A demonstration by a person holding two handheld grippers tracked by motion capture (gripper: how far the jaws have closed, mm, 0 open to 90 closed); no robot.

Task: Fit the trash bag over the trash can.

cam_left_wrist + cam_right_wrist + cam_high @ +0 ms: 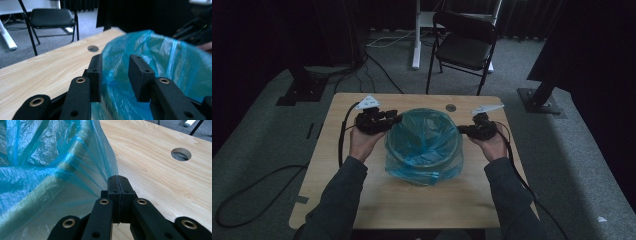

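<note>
My left gripper at 9 o'clock: jaws spread, blue bin liner rim between, unpinched. Right gripper at 3 o'clock pinches the liner's edge.

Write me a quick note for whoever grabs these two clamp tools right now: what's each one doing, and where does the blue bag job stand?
Left gripper: jaws apart, the blue bag edge between them, not pinched.
Right gripper: shut on the bag's edge at the other side, film pulled taut.
Bag lines the bin at the middle of the wooden table, film draped over the rim and down the outside.
Done: bag seated in the bin.
Left, probably: re-grip or release the left edge, then finish tidying the film around the rim.
</note>
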